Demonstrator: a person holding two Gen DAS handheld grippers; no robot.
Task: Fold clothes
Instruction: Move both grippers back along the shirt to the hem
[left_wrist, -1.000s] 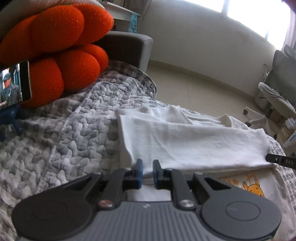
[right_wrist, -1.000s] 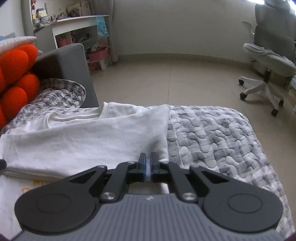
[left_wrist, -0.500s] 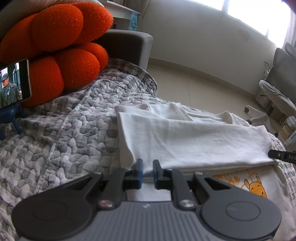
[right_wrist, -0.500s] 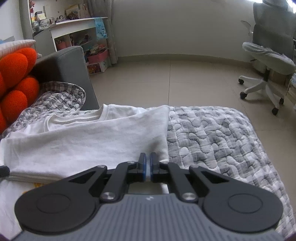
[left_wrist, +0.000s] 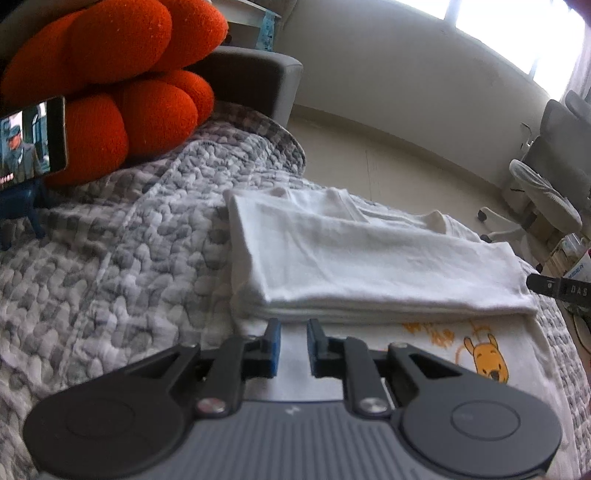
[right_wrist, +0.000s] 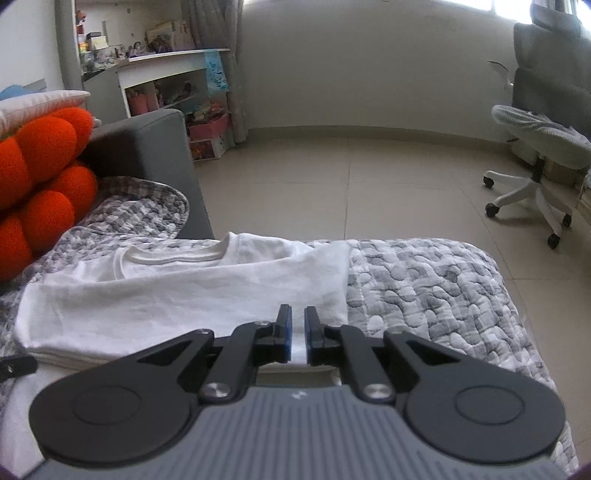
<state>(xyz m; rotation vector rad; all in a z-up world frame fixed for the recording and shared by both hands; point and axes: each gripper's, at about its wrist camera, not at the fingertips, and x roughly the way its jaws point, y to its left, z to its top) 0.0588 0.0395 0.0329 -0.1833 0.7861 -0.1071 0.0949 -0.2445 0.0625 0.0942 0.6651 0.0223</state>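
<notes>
1. Both gripper bodies hide the shirt's (left_wrist: 369, 258) near edge.
2. Shirt lies folded on the quilt (left_wrist: 110, 258), just beyond both tools.
3. Left gripper (left_wrist: 293, 345) slightly spread, empty.
4. Right gripper (right_wrist: 297, 338) has just been opening, nothing pinched.

A lived-in home: a quilted grey bedspread (right_wrist: 424, 288), an orange knot cushion (left_wrist: 122, 85), cluttered shelves (right_wrist: 173, 85), a tiled floor (right_wrist: 332, 177) and a swivel chair (right_wrist: 539, 147).

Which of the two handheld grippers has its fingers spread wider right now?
The left gripper, near the cartoon bear print: a clear gap shows between its blue pads. The right gripper, whose jaws have just been opening, shows only a narrow slit.
</notes>
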